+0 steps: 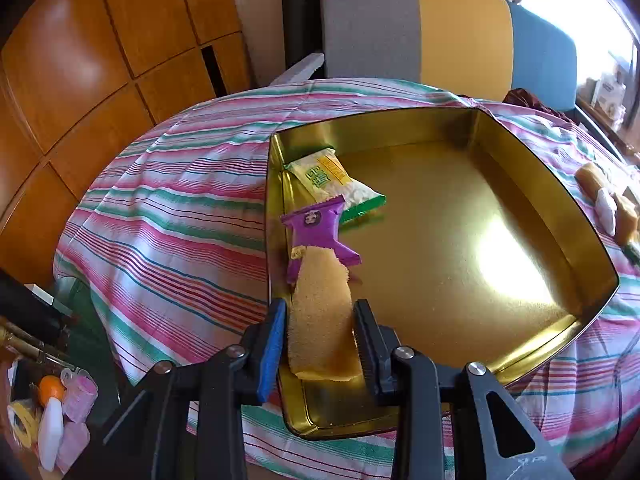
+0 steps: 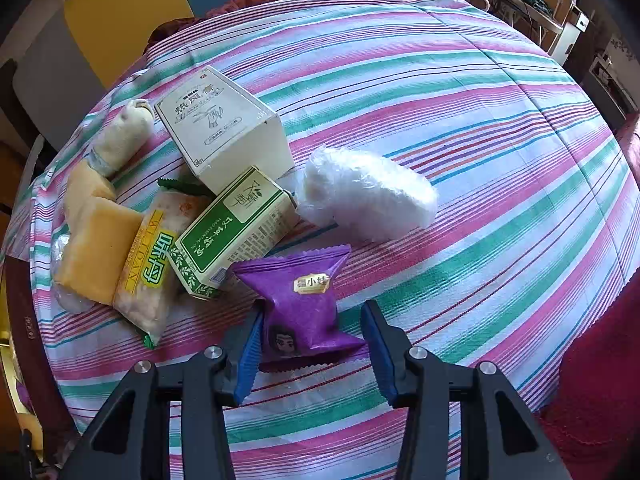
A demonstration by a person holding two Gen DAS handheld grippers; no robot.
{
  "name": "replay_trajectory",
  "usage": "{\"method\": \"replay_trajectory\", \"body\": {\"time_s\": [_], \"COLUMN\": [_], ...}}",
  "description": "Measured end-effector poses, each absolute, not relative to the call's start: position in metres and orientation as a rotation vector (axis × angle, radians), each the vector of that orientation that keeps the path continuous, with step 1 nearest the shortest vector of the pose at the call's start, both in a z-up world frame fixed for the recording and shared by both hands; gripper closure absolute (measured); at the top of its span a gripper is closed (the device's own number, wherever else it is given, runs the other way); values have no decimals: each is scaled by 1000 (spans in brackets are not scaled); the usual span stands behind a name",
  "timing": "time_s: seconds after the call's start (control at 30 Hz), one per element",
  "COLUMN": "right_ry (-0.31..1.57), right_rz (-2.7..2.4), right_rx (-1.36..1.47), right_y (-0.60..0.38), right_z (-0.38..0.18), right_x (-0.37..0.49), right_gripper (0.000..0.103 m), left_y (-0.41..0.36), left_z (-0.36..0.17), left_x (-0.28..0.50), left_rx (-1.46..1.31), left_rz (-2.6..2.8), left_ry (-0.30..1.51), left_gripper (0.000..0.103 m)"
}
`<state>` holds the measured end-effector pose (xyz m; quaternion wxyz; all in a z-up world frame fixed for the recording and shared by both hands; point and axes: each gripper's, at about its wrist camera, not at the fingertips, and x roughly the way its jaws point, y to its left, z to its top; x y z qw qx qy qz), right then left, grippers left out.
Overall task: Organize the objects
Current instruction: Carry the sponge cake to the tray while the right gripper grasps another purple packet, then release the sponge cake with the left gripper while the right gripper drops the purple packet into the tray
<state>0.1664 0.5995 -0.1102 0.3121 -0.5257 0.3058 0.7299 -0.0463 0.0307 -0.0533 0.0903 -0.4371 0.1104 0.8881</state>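
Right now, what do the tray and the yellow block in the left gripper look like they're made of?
Tray: probably thin metal with a shiny gold finish, since it mirrors the window glare. Yellow block: apparently soft sponge or foam, porous and matte, with a frayed tip; the left gripper squeezes it.

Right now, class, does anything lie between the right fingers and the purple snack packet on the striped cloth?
Nothing visible does. The purple snack packet already lies between the right gripper's open fingers, on bare striped cloth. The green carton sits just beyond it to the left, clear of the fingers.
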Motion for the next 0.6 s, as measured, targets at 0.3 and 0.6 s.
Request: {"method": "replay_trajectory", "body": {"time_s": [0.3,0.6], "right_ry": [806,668], "right_rz": [2017,2339], "right_rx": [-1389,-1378], "right_y": [578,460], "right_z": [-88,-26], "right_x": [160,102], "right_gripper": [56,56], "left_y": [27,13], "left_z": [-38,-26], "left_x": [-44,-43], "left_rx": [-1223,-1195], "left_rz": [2630,2622], "left_ry": [221,74], "left_gripper": [63,52]}}
